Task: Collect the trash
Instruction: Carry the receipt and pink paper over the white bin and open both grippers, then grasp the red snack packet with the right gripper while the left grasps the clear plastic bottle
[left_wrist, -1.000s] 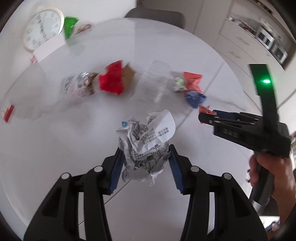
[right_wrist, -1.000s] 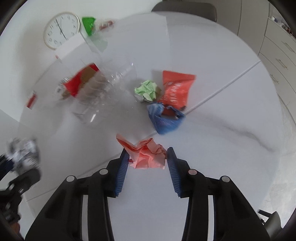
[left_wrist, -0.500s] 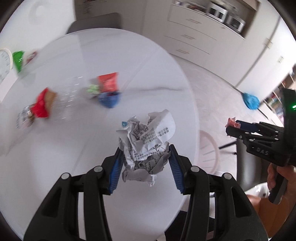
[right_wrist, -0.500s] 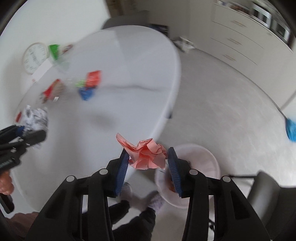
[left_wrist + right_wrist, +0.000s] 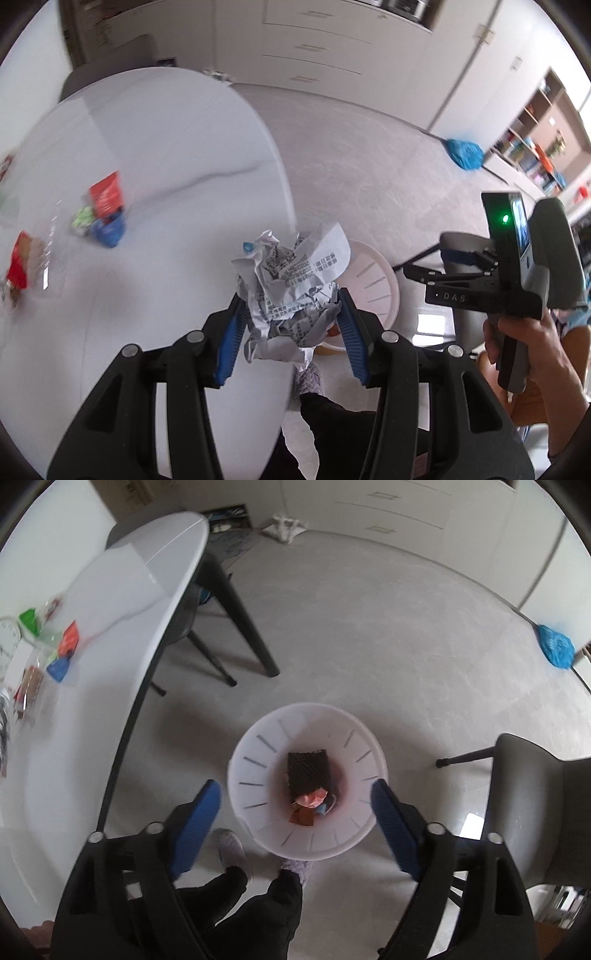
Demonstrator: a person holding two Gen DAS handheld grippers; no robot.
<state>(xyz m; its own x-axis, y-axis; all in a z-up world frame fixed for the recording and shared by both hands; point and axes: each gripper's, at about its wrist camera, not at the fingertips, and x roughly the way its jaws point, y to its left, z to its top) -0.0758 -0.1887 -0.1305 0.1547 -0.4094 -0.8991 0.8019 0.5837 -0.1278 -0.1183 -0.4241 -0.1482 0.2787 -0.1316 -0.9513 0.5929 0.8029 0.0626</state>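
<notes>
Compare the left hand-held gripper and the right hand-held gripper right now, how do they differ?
The left hand-held gripper is shut on the crumpled receipt; the right hand-held gripper is open and holds nothing. The left one is at the table edge; the right one hangs over the white bin, where a pink paper wad lies. Both have blue pads.

The crumpled receipt (image 5: 291, 291) hides part of the white bin (image 5: 373, 284) behind it, so the bin's contents barely show in the left wrist view. On the tabletop (image 5: 166, 177), the wrappers (image 5: 105, 210) at the left are smeared by blur. In the right wrist view the clock (image 5: 6, 648) is cut off by the frame edge, and the scraps at the bin's (image 5: 258, 738) bottom are too small to identify.
</notes>
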